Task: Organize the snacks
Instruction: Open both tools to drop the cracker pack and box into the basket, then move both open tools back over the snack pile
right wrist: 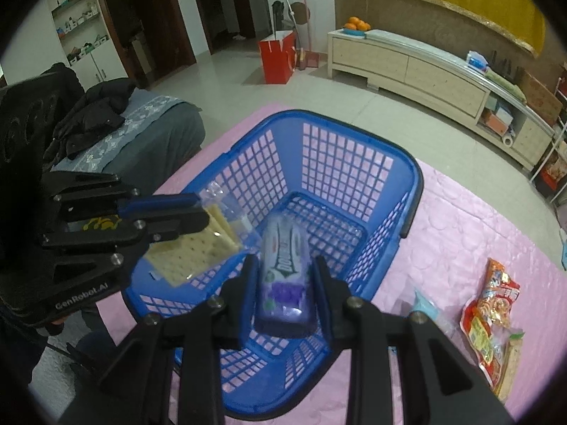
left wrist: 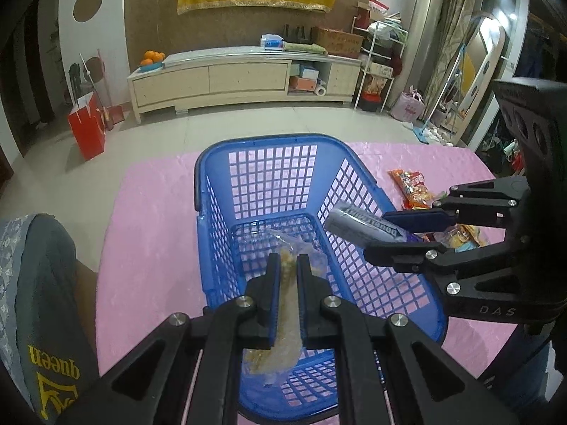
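Observation:
A blue plastic basket (left wrist: 219, 233) stands on the pink table cover; it also shows in the right wrist view (right wrist: 414, 191). My left gripper (left wrist: 287, 265) is shut on a clear packet of crackers (left wrist: 287, 322) and holds it over the basket; the packet shows in the right wrist view (right wrist: 198, 251). My right gripper (right wrist: 281, 265) is shut on a purple and silver snack pack (right wrist: 285, 269) above the basket's inside; that pack also shows in the left wrist view (left wrist: 361, 225). The basket's floor looks empty.
More snack packets (right wrist: 492, 304) lie on the pink cover (right wrist: 460, 226) to the right of the basket; they also show in the left wrist view (left wrist: 413, 186). A grey sofa with a dark jacket (right wrist: 95, 113) stands left of the table.

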